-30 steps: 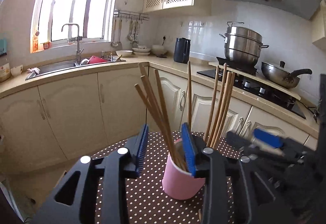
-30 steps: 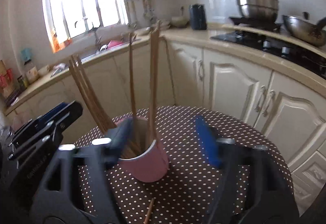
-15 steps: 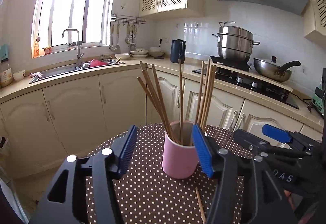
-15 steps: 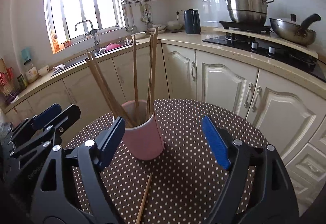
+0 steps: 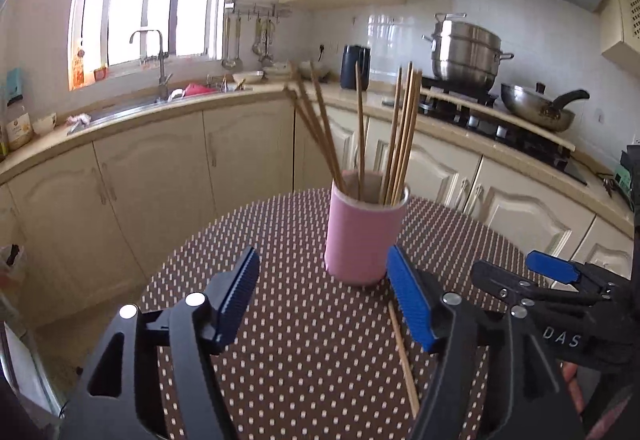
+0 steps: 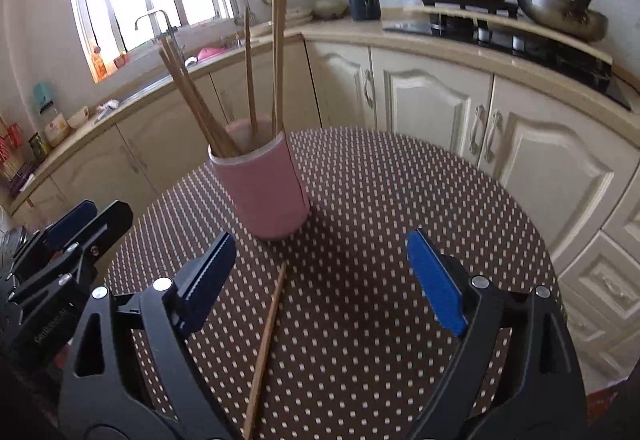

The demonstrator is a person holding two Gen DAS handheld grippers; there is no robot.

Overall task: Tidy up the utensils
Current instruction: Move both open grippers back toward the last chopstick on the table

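Note:
A pink cup [image 5: 362, 236] stands upright on the round polka-dot table [image 5: 288, 320] and holds several wooden chopsticks [image 5: 360, 131]. It also shows in the right wrist view [image 6: 268, 191]. One loose chopstick [image 5: 402, 354] lies flat on the table in front of the cup, also in the right wrist view [image 6: 266, 344]. My left gripper [image 5: 324, 296] is open and empty, just short of the cup. My right gripper [image 6: 324, 276] is open and empty, with the loose chopstick lying between its fingers. Each gripper shows at the edge of the other's view.
Cream kitchen cabinets [image 5: 160, 167] and a counter curve behind the table. A sink with a tap [image 5: 156, 55] is under the window. A steel pot [image 5: 466, 51], a wok [image 5: 536, 107] and a black kettle [image 5: 354, 65] stand on the counter.
Both grippers have drawn back from the cup, which now stands free ahead of them. The loose chopstick on the table has come into view.

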